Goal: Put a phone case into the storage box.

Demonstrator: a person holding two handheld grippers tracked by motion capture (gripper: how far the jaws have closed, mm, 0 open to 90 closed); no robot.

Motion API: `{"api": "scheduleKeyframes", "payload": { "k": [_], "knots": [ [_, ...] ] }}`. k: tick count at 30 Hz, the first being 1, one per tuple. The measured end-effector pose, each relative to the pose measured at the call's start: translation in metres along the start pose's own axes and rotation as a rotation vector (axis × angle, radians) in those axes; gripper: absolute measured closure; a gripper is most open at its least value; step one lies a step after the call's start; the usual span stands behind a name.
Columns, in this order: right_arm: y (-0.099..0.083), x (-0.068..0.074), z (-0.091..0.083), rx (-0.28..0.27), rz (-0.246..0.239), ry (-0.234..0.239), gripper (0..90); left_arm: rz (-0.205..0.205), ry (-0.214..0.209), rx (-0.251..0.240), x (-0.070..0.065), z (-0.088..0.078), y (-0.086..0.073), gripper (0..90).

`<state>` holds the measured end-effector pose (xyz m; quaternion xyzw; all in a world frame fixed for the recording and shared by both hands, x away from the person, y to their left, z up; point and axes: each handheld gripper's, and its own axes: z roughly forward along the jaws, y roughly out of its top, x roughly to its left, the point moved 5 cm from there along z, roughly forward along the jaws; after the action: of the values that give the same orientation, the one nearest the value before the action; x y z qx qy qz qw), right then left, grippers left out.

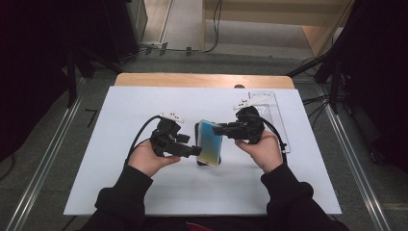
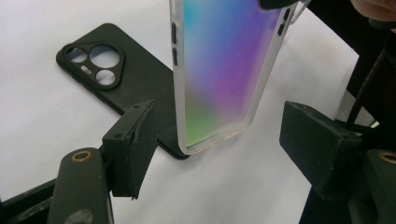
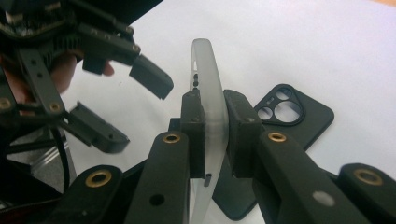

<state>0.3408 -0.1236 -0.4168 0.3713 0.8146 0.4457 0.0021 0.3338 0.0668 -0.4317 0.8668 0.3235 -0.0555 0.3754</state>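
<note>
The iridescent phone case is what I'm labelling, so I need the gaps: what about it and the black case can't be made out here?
- Iridescent phone case: left gripper view, top end cut off by the frame's upper edge.
- Its gripped faces: right gripper view, covered by the right gripper fingers.
- Black case: left gripper view, lower end hidden behind the iridescent case; high view, mostly covered by it.

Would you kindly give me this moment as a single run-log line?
right gripper: shut on iridescent phone case, held upright | left gripper: open, fingers either side of case, not touching | black case: flat on table
</note>
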Motion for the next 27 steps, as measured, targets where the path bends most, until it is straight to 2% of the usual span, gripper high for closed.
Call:
{"api": "scheduleKeyframes", "payload": {
  "k": [1, 2, 4, 7, 8, 10, 12, 14, 19, 25, 27],
  "knots": [
    [0.0, 0.0, -0.001, -0.006, -0.006, 0.0, 77.1, -0.005, -0.024, 0.0, 0.0, -0.002, 0.003, 27.4],
    [0.001, 0.0, -0.002, -0.013, -0.018, 0.002, 77.2, -0.01, -0.03, -0.007, 0.0, -0.003, 0.005, 27.5],
    [0.001, 0.0, -0.003, -0.012, -0.03, 0.009, 77.2, 0.008, -0.022, -0.007, 0.001, -0.005, 0.009, 27.4],
    [0.002, 0.001, -0.005, -0.006, -0.047, 0.016, 77.2, 0.057, -0.046, -0.006, -0.001, -0.007, 0.015, 27.4],
    [0.002, 0.001, -0.005, -0.006, -0.057, 0.024, 77.1, 0.071, -0.065, -0.005, -0.001, -0.007, 0.016, 27.4],
    [0.002, 0.002, -0.007, -0.003, -0.089, 0.049, 77.1, 0.079, -0.086, -0.001, -0.002, -0.008, 0.018, 27.4],
    [0.002, 0.004, -0.009, -0.006, -0.145, 0.066, 77.1, 0.104, -0.094, -0.006, -0.003, -0.008, 0.019, 27.3],
    [0.002, 0.006, -0.01, -0.005, -0.18, 0.088, 77.1, 0.113, -0.1, -0.01, -0.004, -0.009, 0.019, 27.3],
    [0.001, 0.009, -0.01, 0.018, -0.21, 0.146, 77.1, 0.167, -0.127, -0.026, -0.007, -0.012, 0.017, 27.4],
    [-0.002, 0.013, -0.009, 0.04, -0.25, 0.205, 77.1, 0.216, -0.141, -0.03, -0.01, -0.013, 0.015, 27.5],
    [-0.004, 0.016, -0.008, 0.052, -0.262, 0.228, 77.1, 0.219, -0.148, -0.029, -0.01, -0.013, 0.015, 27.6]
  ]
}}
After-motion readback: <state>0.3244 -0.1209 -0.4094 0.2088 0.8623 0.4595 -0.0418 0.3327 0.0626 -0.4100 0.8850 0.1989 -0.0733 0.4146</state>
